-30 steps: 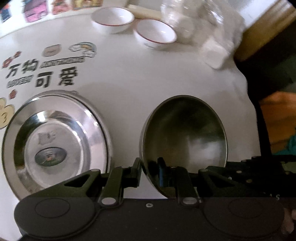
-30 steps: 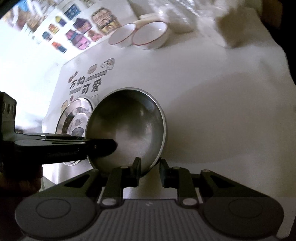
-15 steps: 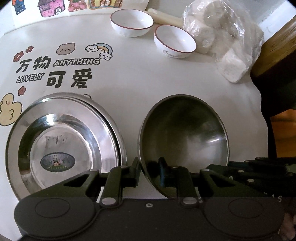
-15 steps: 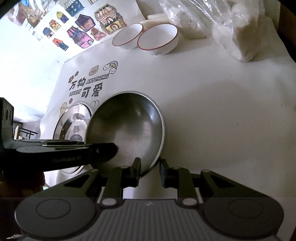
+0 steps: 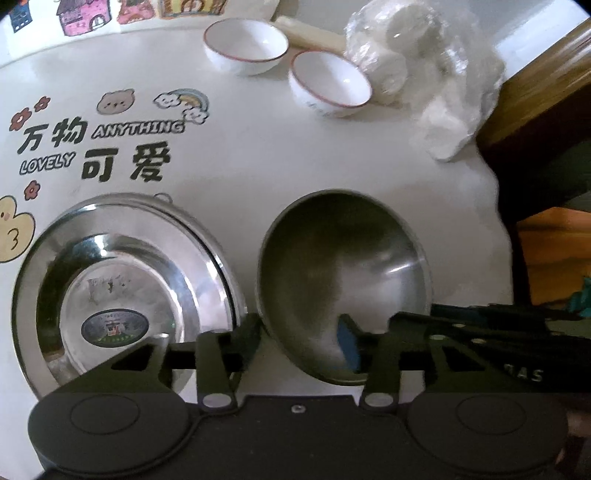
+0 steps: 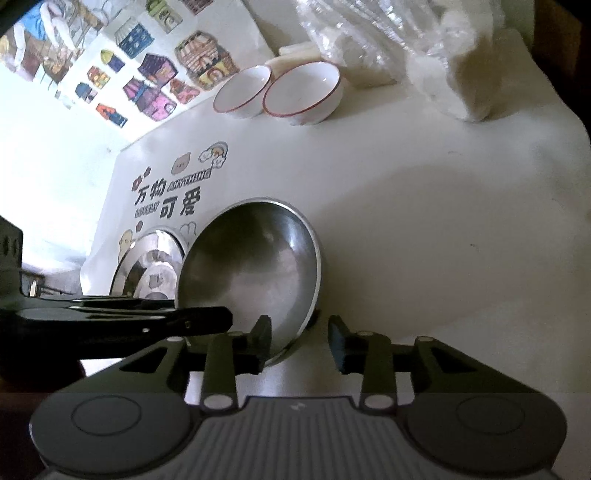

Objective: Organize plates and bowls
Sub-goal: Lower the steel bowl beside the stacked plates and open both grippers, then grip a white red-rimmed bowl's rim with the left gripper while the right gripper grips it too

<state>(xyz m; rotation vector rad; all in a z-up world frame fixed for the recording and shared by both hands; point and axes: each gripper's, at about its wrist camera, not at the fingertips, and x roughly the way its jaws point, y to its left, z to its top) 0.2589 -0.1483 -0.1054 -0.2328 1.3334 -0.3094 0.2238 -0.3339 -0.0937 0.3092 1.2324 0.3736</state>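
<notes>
A steel bowl [image 5: 343,280] rests on the white table, also in the right wrist view [image 6: 255,273]. My left gripper [image 5: 301,341] is open, its jaws straddling the bowl's near-left rim. My right gripper [image 6: 301,343] is open too, its jaws either side of the bowl's near-right rim. A shiny steel plate [image 5: 122,291] lies left of the bowl, also in the right wrist view [image 6: 151,266]. Two white bowls with red rims [image 5: 245,44] [image 5: 328,83] stand at the back.
A clear plastic bag of white stuff [image 5: 424,74] lies at the back right, near the table's right edge [image 5: 498,221]. A pale roll [image 5: 310,33] lies behind the white bowls. Cartoon stickers and lettering [image 5: 110,147] cover the table's left.
Both grippers were shut on the steel bowl's rim; both have now opened. The bowl stays beside the steel plate.
</notes>
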